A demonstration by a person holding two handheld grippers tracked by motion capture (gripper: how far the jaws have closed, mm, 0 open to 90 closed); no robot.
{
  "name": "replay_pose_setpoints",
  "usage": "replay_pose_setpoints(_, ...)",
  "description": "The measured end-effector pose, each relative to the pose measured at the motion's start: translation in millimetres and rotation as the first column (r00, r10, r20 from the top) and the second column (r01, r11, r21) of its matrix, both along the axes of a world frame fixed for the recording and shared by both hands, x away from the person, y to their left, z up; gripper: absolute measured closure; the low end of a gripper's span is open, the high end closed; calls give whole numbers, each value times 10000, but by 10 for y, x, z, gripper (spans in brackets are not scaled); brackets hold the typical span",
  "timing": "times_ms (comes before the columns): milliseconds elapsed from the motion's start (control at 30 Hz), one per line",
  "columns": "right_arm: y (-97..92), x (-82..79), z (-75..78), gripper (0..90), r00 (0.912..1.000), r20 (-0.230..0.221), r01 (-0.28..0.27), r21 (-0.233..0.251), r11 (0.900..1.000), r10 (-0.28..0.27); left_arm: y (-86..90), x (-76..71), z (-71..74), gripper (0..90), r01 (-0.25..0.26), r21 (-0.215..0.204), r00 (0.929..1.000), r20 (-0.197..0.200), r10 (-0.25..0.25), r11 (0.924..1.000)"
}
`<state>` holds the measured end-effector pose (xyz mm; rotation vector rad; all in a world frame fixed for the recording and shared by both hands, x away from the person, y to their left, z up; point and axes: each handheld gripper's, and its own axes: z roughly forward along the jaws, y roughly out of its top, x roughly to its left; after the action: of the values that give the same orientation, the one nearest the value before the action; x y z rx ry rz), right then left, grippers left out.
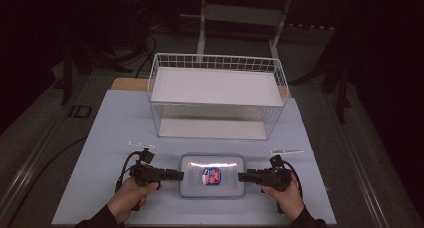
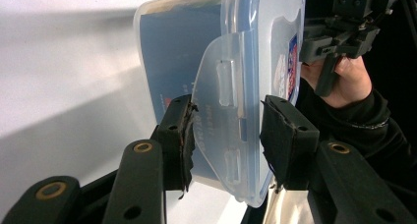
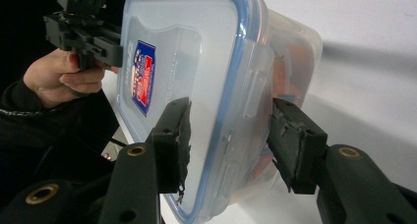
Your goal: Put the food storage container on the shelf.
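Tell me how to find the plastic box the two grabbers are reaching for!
Look at the pale table, in front of the big white wire basket. Near the front edge, between the left gripper and the right gripper, lies a flat see-through plastic box. Its blue-rimmed lid with a red and blue sticker gives it away.

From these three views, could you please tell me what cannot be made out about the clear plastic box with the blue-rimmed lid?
- Clear plastic box, high view: the sticker's print is too small and washed out by glare.
- Left gripper, its own view: the latch flap hides the far jaw's contact.
- Right gripper, its own view: the box hides where the pads meet it.
- Contents: the frosted wall blurs them in the gripper views.
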<state>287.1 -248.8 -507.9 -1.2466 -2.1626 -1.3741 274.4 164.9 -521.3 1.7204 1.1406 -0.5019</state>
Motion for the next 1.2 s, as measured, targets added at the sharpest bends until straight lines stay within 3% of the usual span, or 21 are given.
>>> replay_pose_setpoints(200, 9, -41, 39, 533, 9999, 35, 95, -131, 9999, -95, -18, -49, 45, 570, -40, 234, 9998, 199, 35, 9997)
replay_pose_setpoints(433, 10, -49, 128, 536, 9998, 65, 205, -40, 9998, -205, -14, -55, 199, 570, -307, 127, 9983, 498, 301, 9994)
replay_pose_setpoints(767, -20, 14, 599, 539, 9920, 1156, 488, 250, 9985, -513, -30, 29, 627, 569, -416, -182, 9859, 1616, 440, 9990)
replay_pose_setpoints(1200, -8, 123, 1229, 539, 9726, 2234, 556, 434, 9975, -639, -11, 147, 1240, 570, -482, -337, 9649, 2566, 552, 9983)
